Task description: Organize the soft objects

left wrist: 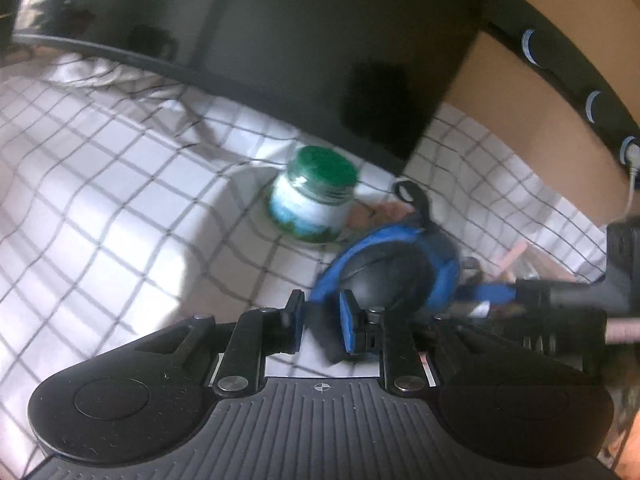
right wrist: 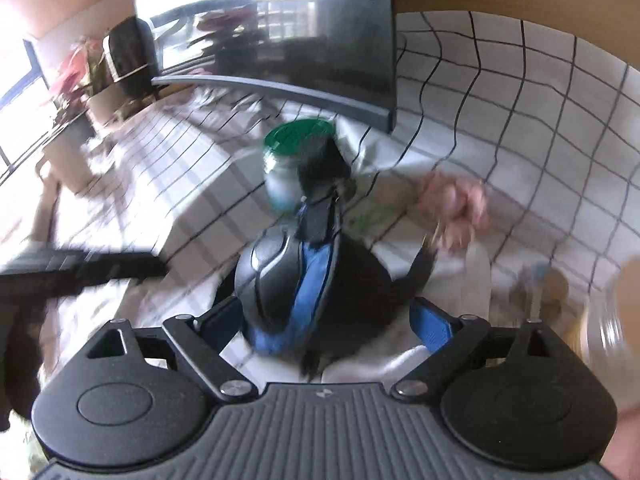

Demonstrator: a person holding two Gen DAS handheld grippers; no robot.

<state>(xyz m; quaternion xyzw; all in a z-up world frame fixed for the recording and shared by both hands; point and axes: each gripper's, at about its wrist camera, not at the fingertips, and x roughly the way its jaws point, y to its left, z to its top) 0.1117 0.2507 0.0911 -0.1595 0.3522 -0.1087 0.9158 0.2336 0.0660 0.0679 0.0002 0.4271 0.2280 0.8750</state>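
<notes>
A soft blue and black pouch (left wrist: 392, 268) with a black strap loop lies on the white checked cloth (left wrist: 100, 200). My left gripper (left wrist: 322, 314) is shut on the pouch's near edge, and dark fabric shows between its pads. In the right wrist view the pouch (right wrist: 280, 276) fills the gap of my right gripper (right wrist: 324, 320). That gripper stands open, one blue finger (right wrist: 430, 322) on each side of the pouch and clear of it. A pink soft thing (right wrist: 456, 208) lies blurred to the pouch's right.
A green-lidded jar (left wrist: 312, 196) stands just beyond the pouch, also visible as the jar (right wrist: 296, 152). Behind it rises a dark monitor (left wrist: 320, 40). A black power strip (left wrist: 560, 60) and a brown box are at the right. A clear glass jar (right wrist: 608, 320) sits near my right gripper.
</notes>
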